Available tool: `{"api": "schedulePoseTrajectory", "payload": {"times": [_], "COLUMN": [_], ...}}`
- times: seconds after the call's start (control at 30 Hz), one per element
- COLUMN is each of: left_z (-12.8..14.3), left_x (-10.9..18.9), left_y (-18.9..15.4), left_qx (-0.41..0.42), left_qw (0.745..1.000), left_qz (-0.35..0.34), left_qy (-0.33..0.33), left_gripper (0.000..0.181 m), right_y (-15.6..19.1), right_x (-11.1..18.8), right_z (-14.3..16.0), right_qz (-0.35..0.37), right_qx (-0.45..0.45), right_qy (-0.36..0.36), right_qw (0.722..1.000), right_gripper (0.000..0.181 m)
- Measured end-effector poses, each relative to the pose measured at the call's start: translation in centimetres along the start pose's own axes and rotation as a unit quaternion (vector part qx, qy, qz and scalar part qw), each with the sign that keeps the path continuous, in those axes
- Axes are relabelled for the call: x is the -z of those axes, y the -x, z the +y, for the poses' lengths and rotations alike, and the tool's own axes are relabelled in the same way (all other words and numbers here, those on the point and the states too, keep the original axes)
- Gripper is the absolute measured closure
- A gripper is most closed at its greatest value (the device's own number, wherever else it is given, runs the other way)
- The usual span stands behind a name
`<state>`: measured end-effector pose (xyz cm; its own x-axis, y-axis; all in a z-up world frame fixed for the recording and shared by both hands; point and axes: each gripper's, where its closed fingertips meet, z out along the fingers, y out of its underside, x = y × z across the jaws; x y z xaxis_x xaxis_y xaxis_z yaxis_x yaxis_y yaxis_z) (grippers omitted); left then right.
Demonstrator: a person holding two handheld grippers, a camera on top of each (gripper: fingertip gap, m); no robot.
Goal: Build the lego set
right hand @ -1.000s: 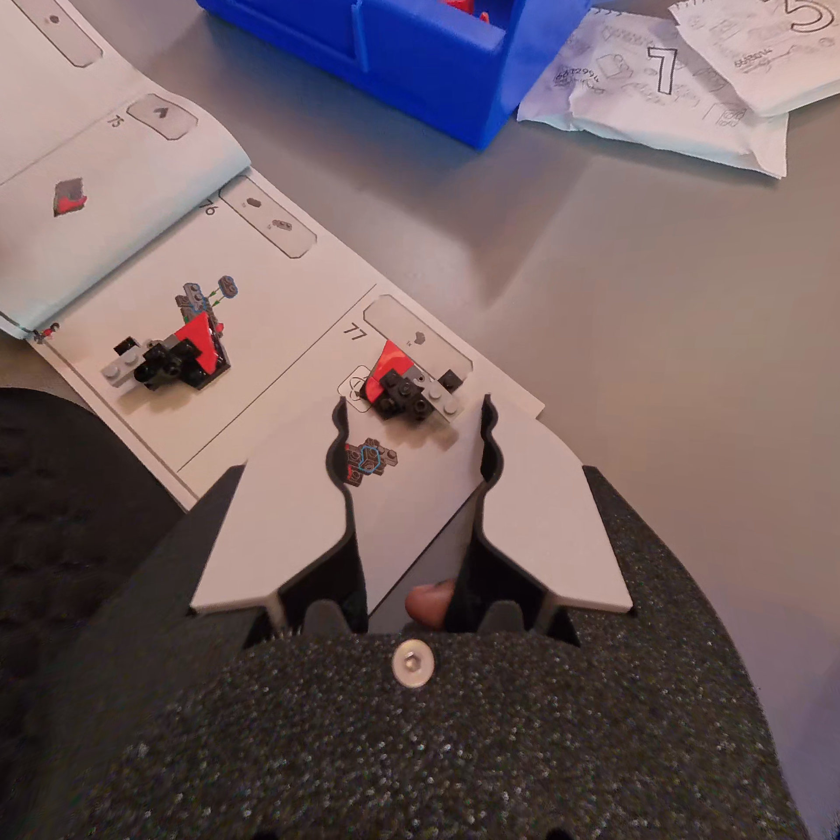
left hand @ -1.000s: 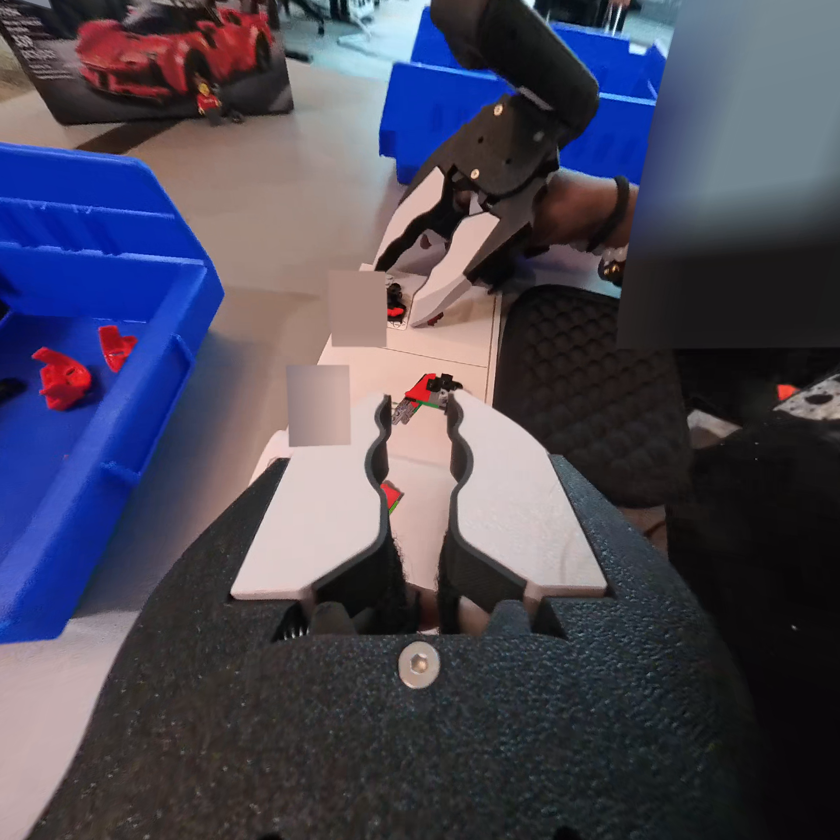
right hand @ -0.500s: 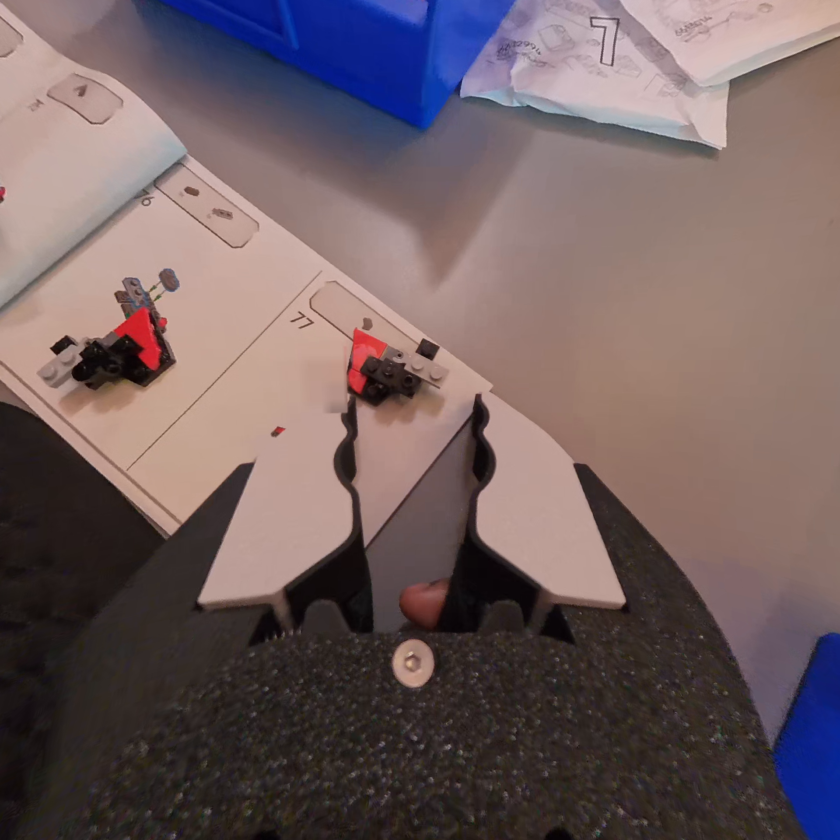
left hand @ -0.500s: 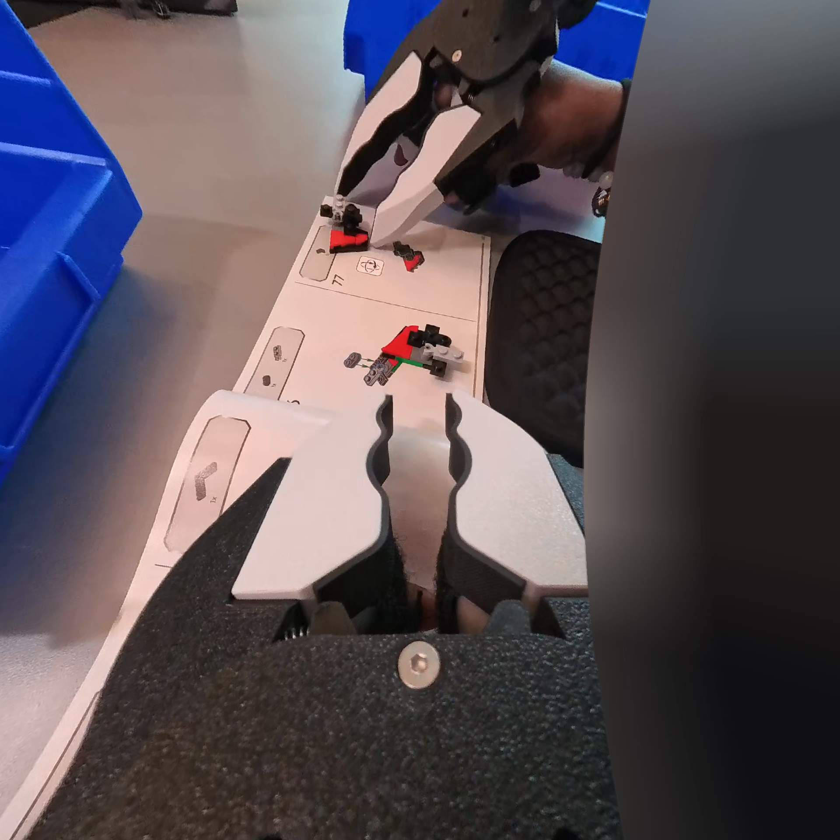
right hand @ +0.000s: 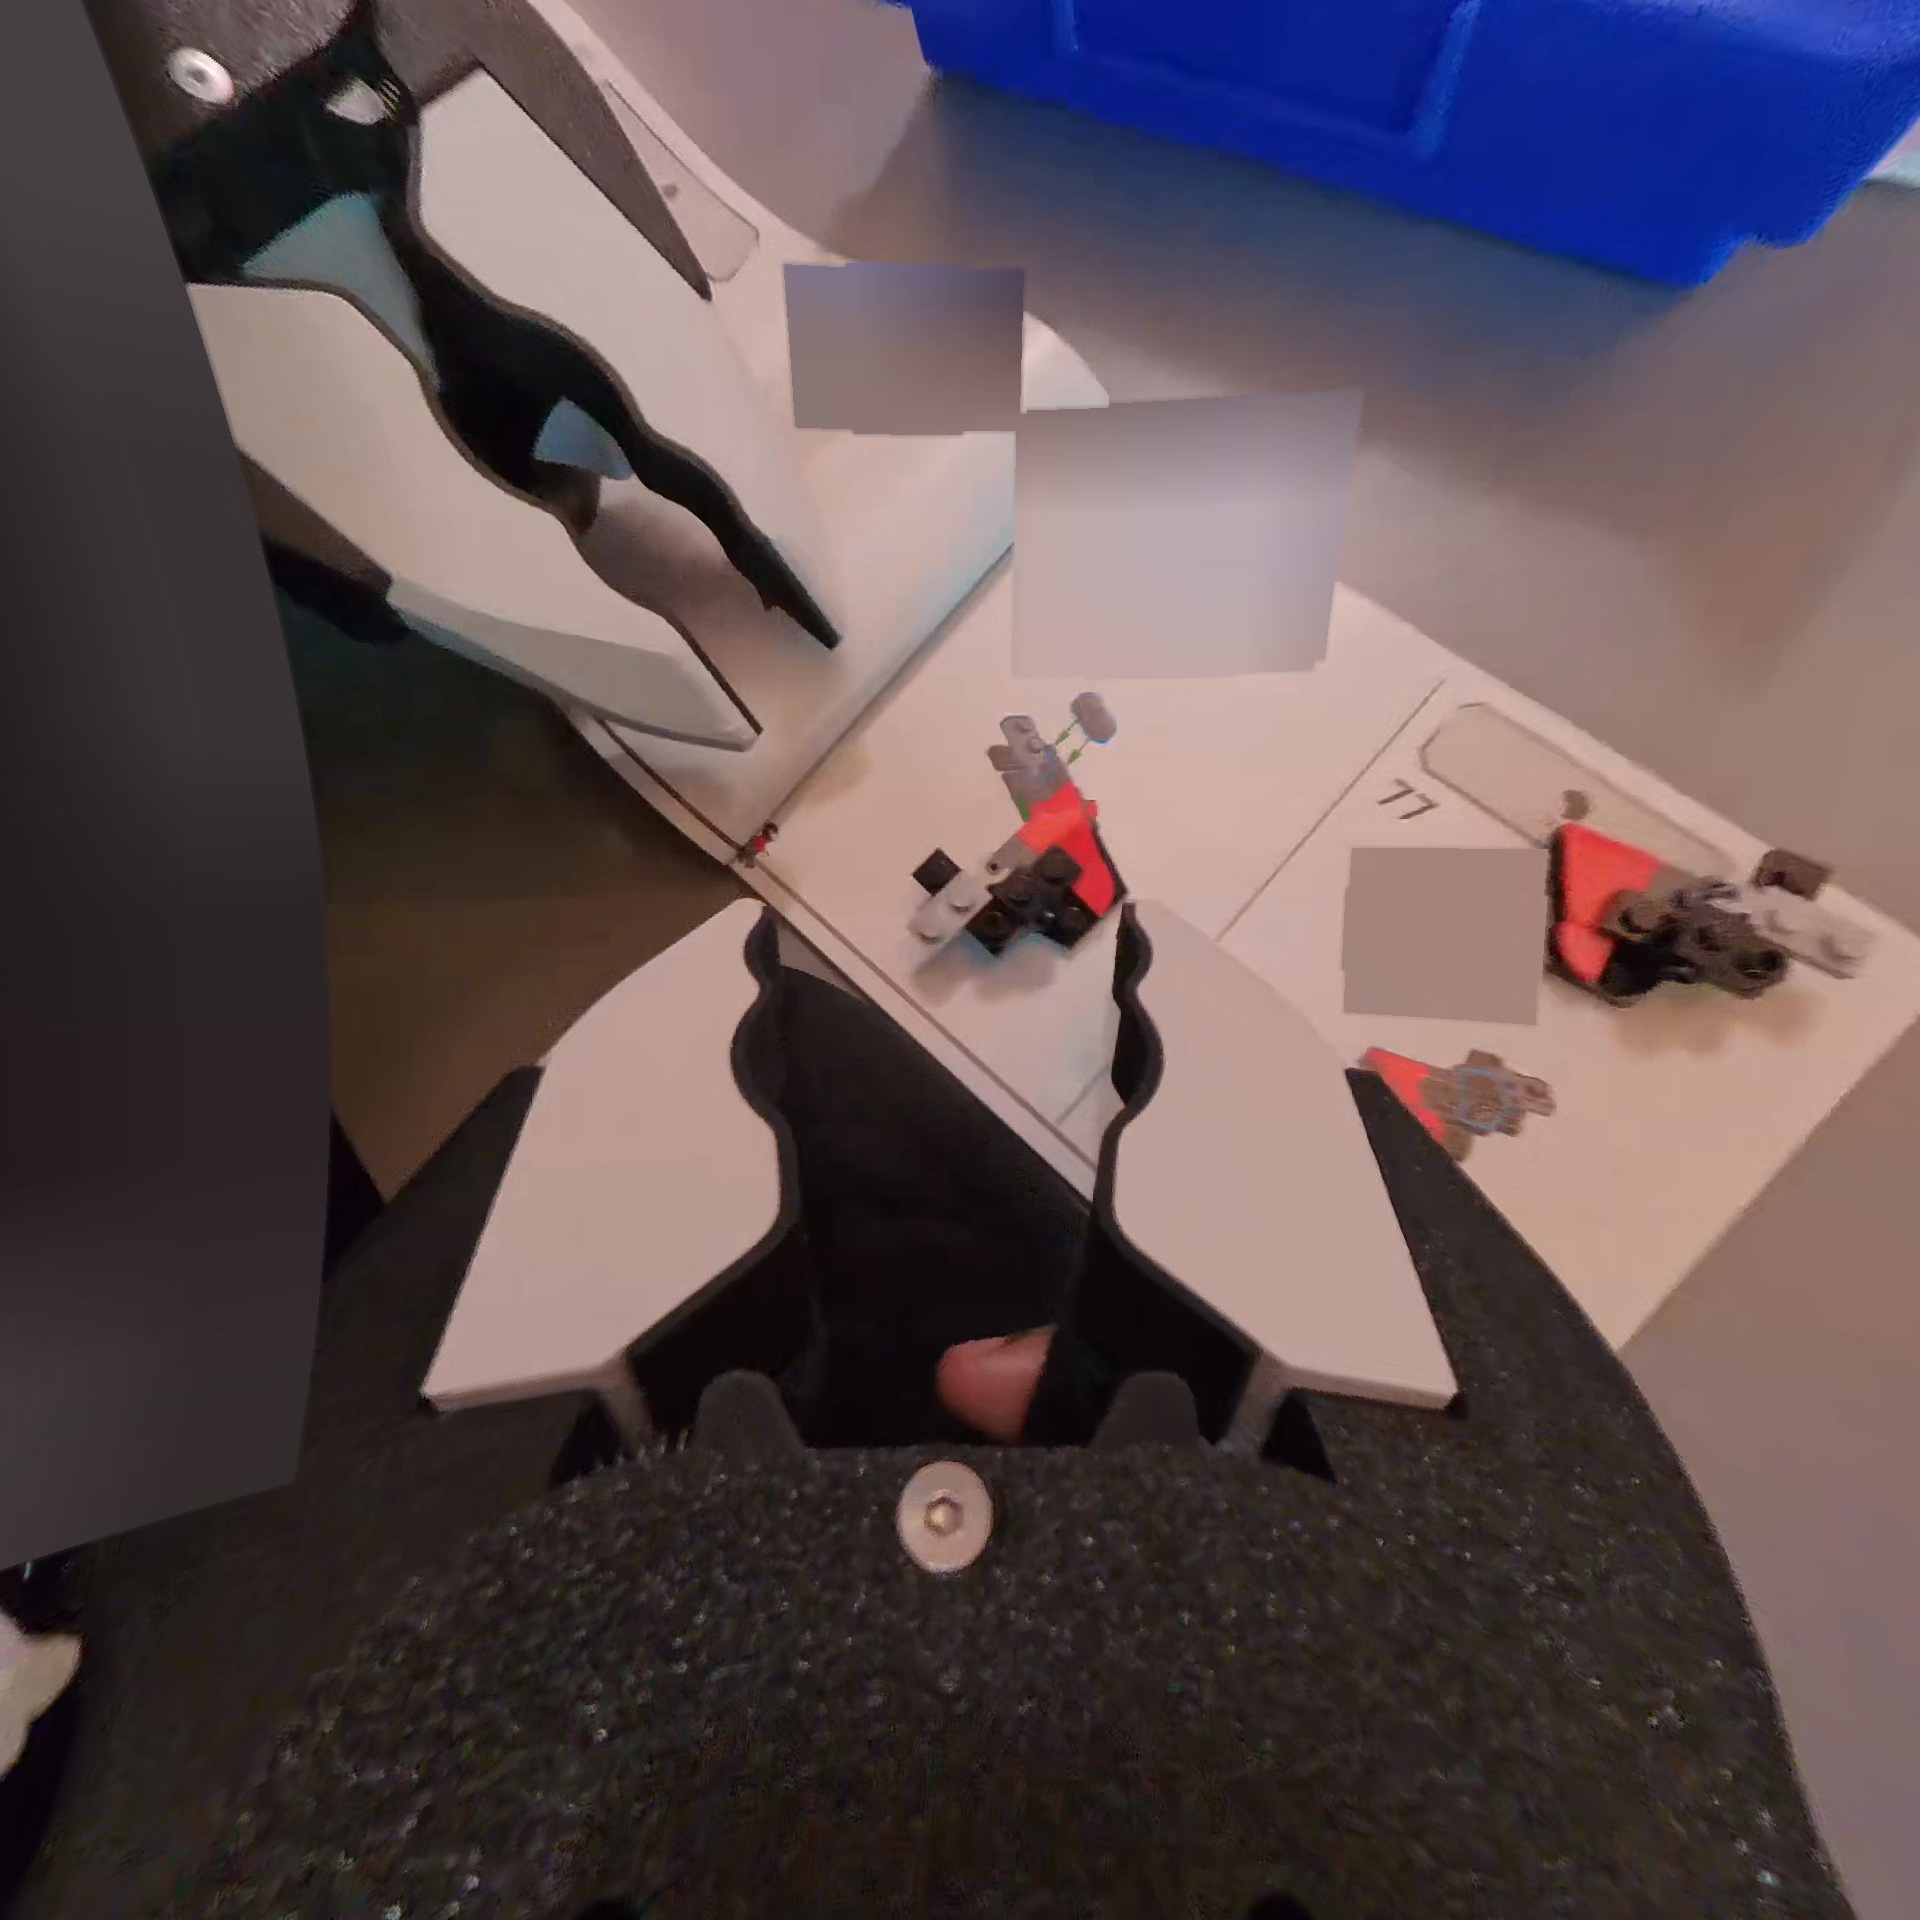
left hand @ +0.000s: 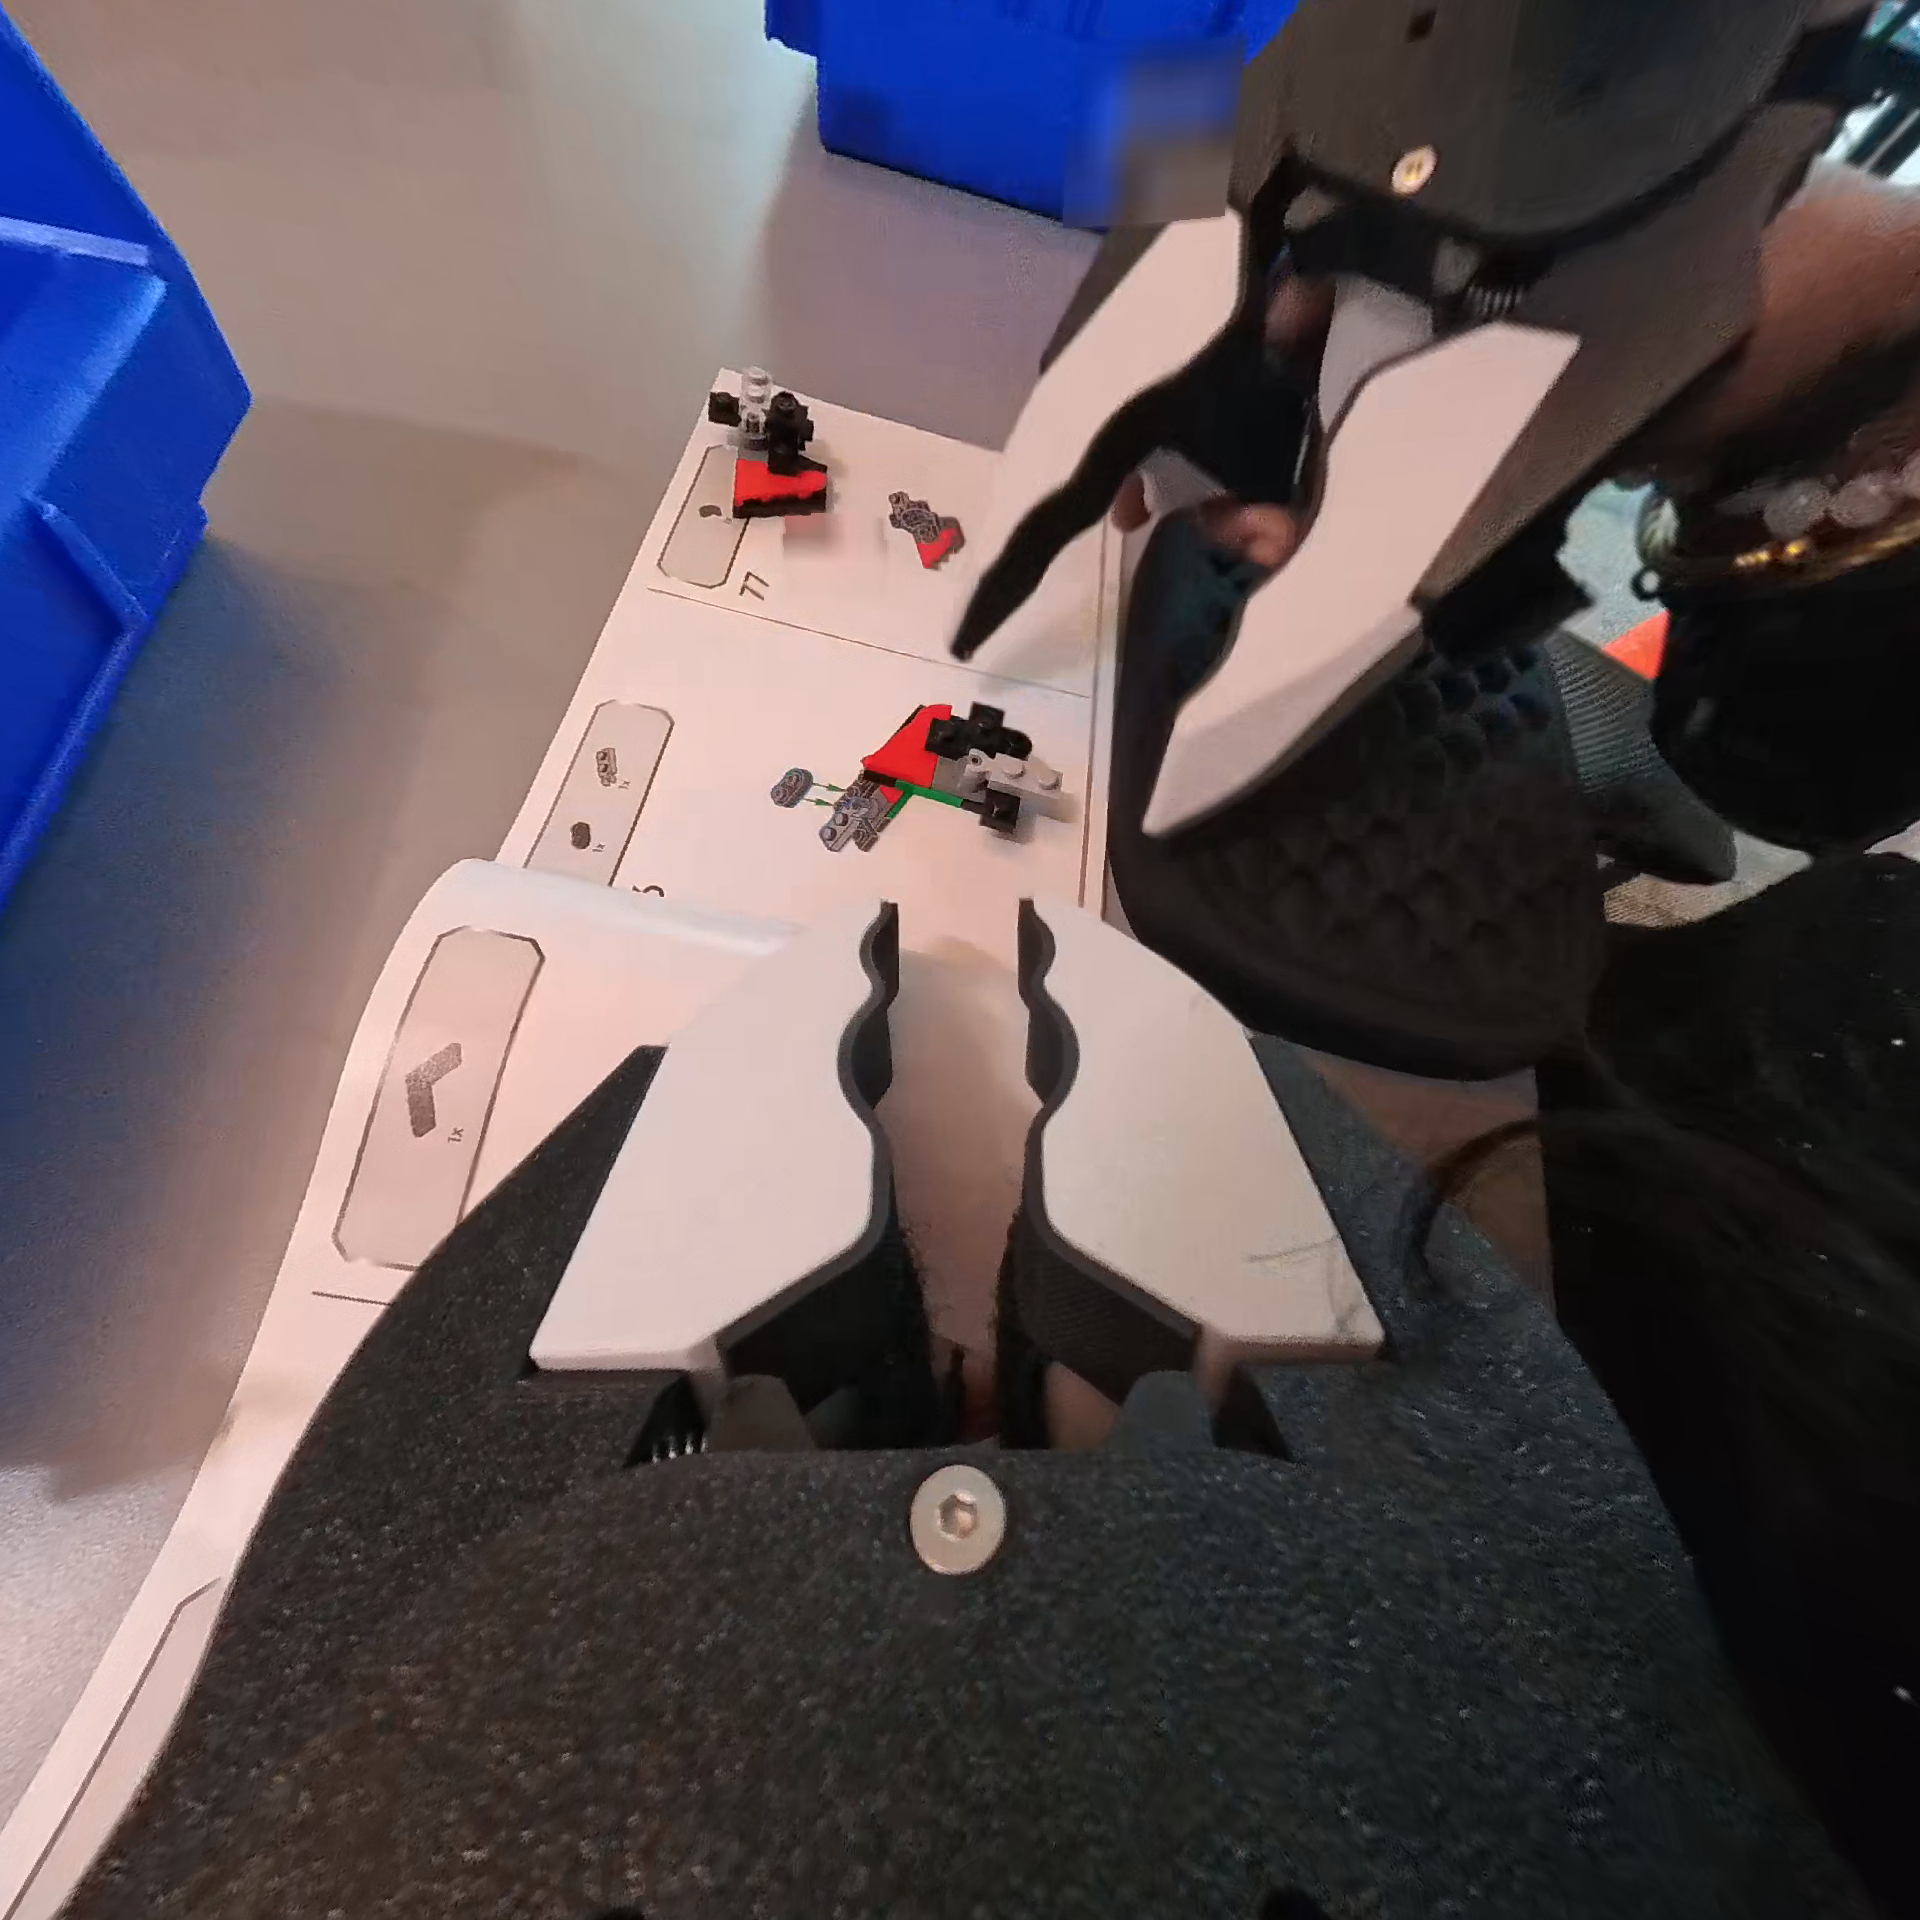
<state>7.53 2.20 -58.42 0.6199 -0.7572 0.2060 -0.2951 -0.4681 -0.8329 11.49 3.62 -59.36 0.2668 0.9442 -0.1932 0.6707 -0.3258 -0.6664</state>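
Observation:
A small red, black and grey lego assembly (left hand: pixel 774 457) lies on the open instruction booklet (left hand: pixel 727 675), on its far panel. It also shows in the right wrist view (right hand: pixel 1662 914), at the right. My left gripper (left hand: pixel 956 914) is open a little and empty, low over the booklet's curled near page. My right gripper (right hand: pixel 943 914) is open and empty, over the booklet's edge, left of the assembly. Each shows in the other's view: the right gripper (left hand: pixel 1065 732) is at the upper right, and the left gripper (right hand: pixel 792 681) is at the upper left. They are close together.
A blue bin (left hand: pixel 83 416) stands at the left and another blue bin (left hand: pixel 987 104) at the back, also in the right wrist view (right hand: pixel 1455 104). A black quilted pad (left hand: pixel 1351 883) lies beside the booklet's right edge. A person's hand and beaded wrist hold the right gripper.
My right gripper has pulled back from the assembly and swung left toward the left gripper, opening a bit wider. The left gripper has moved forward along the booklet.

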Motion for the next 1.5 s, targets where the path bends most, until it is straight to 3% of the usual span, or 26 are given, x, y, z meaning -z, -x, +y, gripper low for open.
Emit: {"api": "schedulePoseTrajectory", "payload": {"times": [0.03, 0.23, 0.4, 0.53, 0.67, 0.87, 1.03, 1.17, 1.33, 1.37, 1.43, 1.5], "left_z": [0.0, 0.2, 0.1, 0.1, 0.2, 0.3, 0.4, 0.8, 1.0, 0.9, 0.9, 0.8], "left_x": [0.0, -0.1, 0.0, -0.2, -0.2, -0.3, -0.4, -0.6, -0.7, -0.7, -0.7, -0.6], "left_y": [0.0, -0.2, -0.4, -0.5, -0.4, -0.5, -0.5, -0.8, -0.8, -0.8, -0.7, -0.6], "left_qx": [-0.004, -0.022, -0.03, -0.03, -0.028, -0.024, -0.021, -0.032, -0.027, -0.023, -0.015, -0.008], "left_qw": [1.0, 1.0, 1.0, 1.0, 1.0, 1.0, 1.0, 0.999, 0.999, 0.999, 0.999, 0.999], "left_qz": [-0.002, -0.009, -0.01, -0.008, -0.007, -0.004, 0.002, 0.004, 0.008, 0.01, 0.013, 0.015], "left_qy": [0.002, 0.005, 0.001, 0.005, 0.01, 0.014, 0.018, 0.033, 0.04, 0.04, 0.038, 0.033], "left_gripper": [0.16, 0.16, 0.16, 0.16, 0.16, 0.16, 0.16, 0.16, 0.161, 0.161, 0.161, 0.161], "right_y": [0.2, -1.8, -6.8, -2.7, -2.7, -3.2, -7.8, -12.6, -17.1, -17.5, -18.2, -18.0], "right_x": [-0.4, -1.4, 2.1, 1.0, -0.5, -0.9, 2.8, 5.6, 6.2, 6.0, 6.1, 6.7], "right_z": [0.2, 0.6, 2.3, 0.6, -0.1, 0.8, 3.3, 5.0, 4.8, 4.3, 4.0, 3.1], "right_qz": [0.012, 0.078, 0.154, 0.032, 0.042, 0.008, 0.085, 0.135, 0.189, 0.19, 0.207, 0.225], "right_qx": [0.0, 0.019, 0.028, 0.058, 0.127, 0.156, 0.151, 0.085, 0.024, 0.016, 0.0, -0.009], "right_qy": [0.011, 0.045, 0.094, 0.033, 0.037, 0.073, 0.113, 0.128, 0.12, 0.109, 0.105, 0.084], "right_qw": [1.0, 0.996, 0.983, 0.997, 0.99, 0.985, 0.978, 0.979, 0.974, 0.976, 0.973, 0.971], "right_gripper": [0.117, 0.127, 0.126, 0.122, 0.125, 0.16, 0.16, 0.16, 0.16, 0.157, 0.133, 0.124]}}
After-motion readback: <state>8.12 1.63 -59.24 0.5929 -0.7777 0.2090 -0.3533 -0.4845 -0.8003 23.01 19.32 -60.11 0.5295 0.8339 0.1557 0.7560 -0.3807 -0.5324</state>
